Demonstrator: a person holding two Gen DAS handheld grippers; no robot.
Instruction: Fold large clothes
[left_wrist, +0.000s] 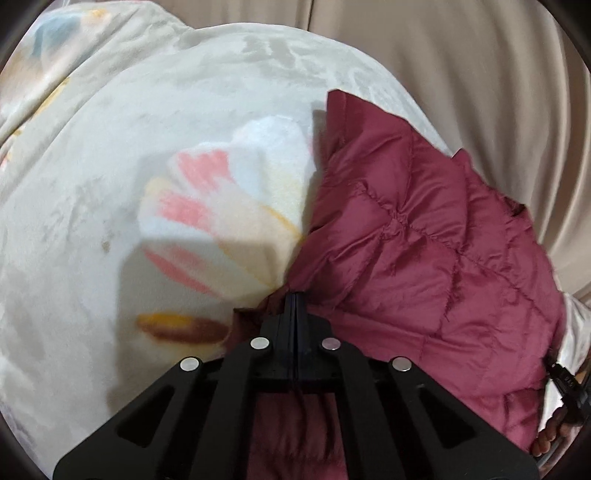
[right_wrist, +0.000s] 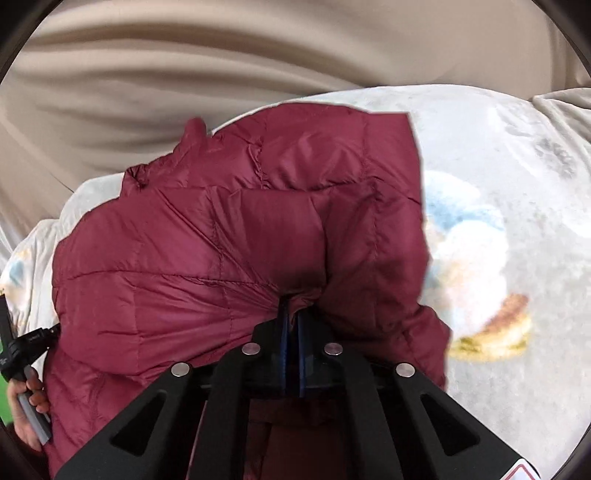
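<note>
A maroon quilted puffer jacket (left_wrist: 424, 236) lies on a cream floral blanket (left_wrist: 110, 206). It also fills the middle of the right wrist view (right_wrist: 207, 236). My left gripper (left_wrist: 295, 295) is shut on the jacket's edge, with fabric bunched at its tips. My right gripper (right_wrist: 291, 299) is shut on another part of the jacket, where folds gather into the closed fingers. Part of the jacket hangs under each gripper.
The blanket (right_wrist: 498, 184) covers a bed-like surface. Beige curtains (left_wrist: 461, 74) hang behind it, also in the right wrist view (right_wrist: 184, 66). The person's hand on the other gripper's handle shows at an edge of each view (right_wrist: 29, 398).
</note>
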